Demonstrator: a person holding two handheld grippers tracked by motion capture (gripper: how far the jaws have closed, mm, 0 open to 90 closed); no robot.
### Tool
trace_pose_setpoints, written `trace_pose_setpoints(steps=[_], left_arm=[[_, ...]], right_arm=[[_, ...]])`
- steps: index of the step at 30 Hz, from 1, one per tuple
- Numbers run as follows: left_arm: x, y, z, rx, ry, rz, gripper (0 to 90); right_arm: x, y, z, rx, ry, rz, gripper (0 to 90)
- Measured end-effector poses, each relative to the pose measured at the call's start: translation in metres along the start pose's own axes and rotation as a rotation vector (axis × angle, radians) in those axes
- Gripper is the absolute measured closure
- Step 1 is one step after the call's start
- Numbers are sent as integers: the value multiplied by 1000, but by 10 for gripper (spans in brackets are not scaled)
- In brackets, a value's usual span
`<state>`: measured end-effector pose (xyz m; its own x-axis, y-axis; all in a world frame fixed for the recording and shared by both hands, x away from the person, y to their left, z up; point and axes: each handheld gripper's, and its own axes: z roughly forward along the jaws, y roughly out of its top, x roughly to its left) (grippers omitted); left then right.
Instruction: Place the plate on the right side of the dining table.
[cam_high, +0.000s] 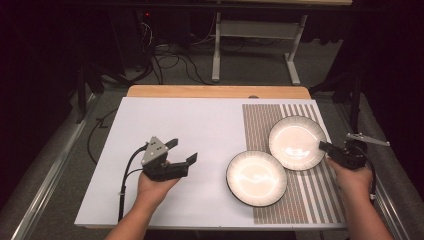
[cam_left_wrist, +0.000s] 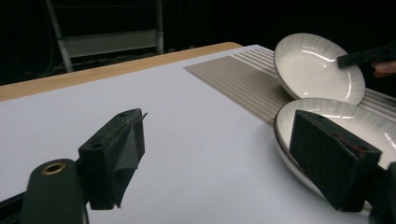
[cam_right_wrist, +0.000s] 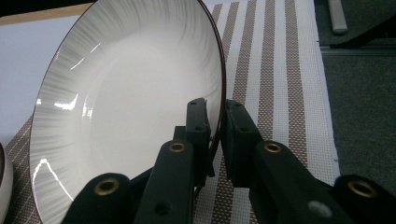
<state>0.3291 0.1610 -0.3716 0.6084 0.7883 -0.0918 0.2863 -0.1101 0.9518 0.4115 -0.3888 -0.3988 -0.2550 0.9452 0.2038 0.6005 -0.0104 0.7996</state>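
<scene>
- Lifting the far plate (cam_right_wrist: 126, 107) by one edge means all its weight hangs off that pinch, so keep your right tool (cam_right_wrist: 215, 122) seated deep over the rim before you carry it anywhere.
- Your right tool is clenched on that rim: one jaw lies against the inner face of the plate, the other behind it, and the plate stands tilted on the striped placemat (cam_right_wrist: 280, 70), its far edge low and the gripped edge raised.
- Judging from the tilt, the next move is probably to bring this plate over the near plate (cam_high: 256, 178), which lies flat just beside it, between your two tools. Their rims look touching or nearly so in the high view, so raise the gripped edge clear first to avoid a knock.
- Move slowly and level; a glazed rim can slip out of a narrow pinch if you swing it.
- Your left tool (cam_high: 181, 150) is released, jaws standing wide with nothing between them. No thing touches its pads.
- It hovers over the bare white worktop (cam_high: 165, 120), with the near plate just ahead of its right-hand jaw in the left gripper view.
- Keep it there, out of the plates' path, or use it to steady the near plate if that one shifts.
</scene>
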Motion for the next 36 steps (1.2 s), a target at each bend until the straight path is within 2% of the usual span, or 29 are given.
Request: trace_pose_setpoints(steps=[4,9,11,14,16,20,24,33,36], left_arm=[[9,-12,-18,1,28,-6,156],[19,-21,-28,-6,53,-42,85],[21,-23,-28,-2,63,-52,45],[20,-24,-25,18,63,-41,5],[19,-24,-24,14,60,-44,3],[19,-23,-24,18,67,-55,3],[22,-23,-23,22,70,-74,3],[25,-24,-24,20,79,-83,3],[25,-24,-24,19,81,-80,2]], right_arm=[[-2,0,3,5,-3,10,833],[-3,0,7,11,-8,35,829],[-4,0,8,13,-7,45,827],[-5,0,10,18,-12,49,821],[-6,-1,12,23,-31,40,821],[-9,-3,16,41,-42,55,819],[-10,-2,19,42,-45,56,821],[-7,-4,24,66,-53,52,816],[-4,-5,25,70,-48,37,816]])
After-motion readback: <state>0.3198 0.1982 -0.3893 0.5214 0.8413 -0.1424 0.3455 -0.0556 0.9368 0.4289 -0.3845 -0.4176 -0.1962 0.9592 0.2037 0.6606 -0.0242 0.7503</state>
